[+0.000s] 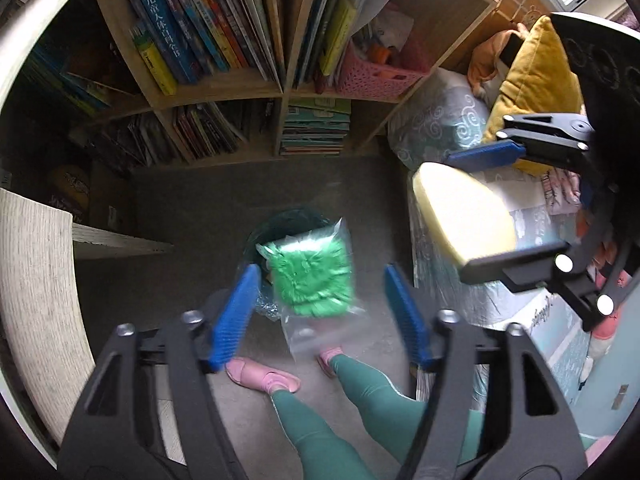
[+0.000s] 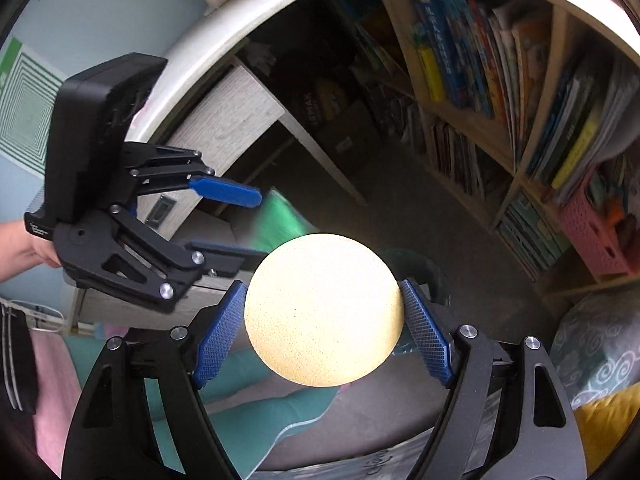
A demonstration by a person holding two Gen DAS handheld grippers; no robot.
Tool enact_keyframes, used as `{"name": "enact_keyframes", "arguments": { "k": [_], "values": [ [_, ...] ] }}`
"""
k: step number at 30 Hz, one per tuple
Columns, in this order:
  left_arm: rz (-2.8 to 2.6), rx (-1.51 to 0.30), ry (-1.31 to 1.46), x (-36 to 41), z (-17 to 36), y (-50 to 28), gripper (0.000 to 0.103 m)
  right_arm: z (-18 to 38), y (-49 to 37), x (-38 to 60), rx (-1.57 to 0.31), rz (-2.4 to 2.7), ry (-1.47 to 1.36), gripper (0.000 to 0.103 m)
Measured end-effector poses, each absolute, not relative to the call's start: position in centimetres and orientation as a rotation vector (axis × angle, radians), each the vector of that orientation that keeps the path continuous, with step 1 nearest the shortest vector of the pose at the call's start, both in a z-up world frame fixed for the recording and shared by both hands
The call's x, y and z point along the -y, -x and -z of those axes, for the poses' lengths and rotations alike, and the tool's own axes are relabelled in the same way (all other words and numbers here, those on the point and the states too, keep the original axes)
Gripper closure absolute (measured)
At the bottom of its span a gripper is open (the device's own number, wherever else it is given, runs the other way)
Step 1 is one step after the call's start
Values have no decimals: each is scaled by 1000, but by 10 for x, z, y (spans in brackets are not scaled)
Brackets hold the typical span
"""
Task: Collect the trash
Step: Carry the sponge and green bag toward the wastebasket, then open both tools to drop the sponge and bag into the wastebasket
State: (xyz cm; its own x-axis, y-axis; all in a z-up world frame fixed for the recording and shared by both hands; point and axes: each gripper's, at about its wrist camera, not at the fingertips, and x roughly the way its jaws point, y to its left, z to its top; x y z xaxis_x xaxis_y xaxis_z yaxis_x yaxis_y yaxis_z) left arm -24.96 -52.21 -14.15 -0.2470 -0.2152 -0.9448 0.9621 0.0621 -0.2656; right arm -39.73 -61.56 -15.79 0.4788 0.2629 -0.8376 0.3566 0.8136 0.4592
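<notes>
The green bag [image 1: 310, 270] is seen between the spread pads of the left gripper [image 1: 324, 312], touched by neither, above a dark bin [image 1: 280, 220] on the floor. A yellow sponge [image 2: 324, 310] is clamped between the pads of the right gripper [image 2: 324, 330].

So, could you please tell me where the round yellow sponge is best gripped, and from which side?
Probably across its curved edge: the yellow sponge is a thick round disc, so pads on opposite sides seat squarely. Come face-on to its flat side, as the right gripper does.
</notes>
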Motion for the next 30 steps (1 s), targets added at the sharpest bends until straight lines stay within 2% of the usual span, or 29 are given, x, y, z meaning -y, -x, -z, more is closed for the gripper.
{"name": "enact_keyframes", "arguments": {
  "k": [2,4,11,17,23,30],
  "values": [
    [1417,-1284,-851,525,144,251,28,160,404,618,-1095,80,-662,24],
    [1414,-1280,-856,526,144,251,27,159,410,622,-1092,95,-673,23],
    [1387,-1271,-840,522,139,240,27,147,418,629,-1068,135,-652,21],
    [1364,-1238,-779,502,110,218,26,119,401,625,-1036,104,-599,21],
    [1279,-1149,-659,457,58,167,21,76,346,605,-1000,-11,-463,21],
    [1079,-1096,-529,370,24,89,17,29,237,566,-953,-201,-292,21]
  ]
}}
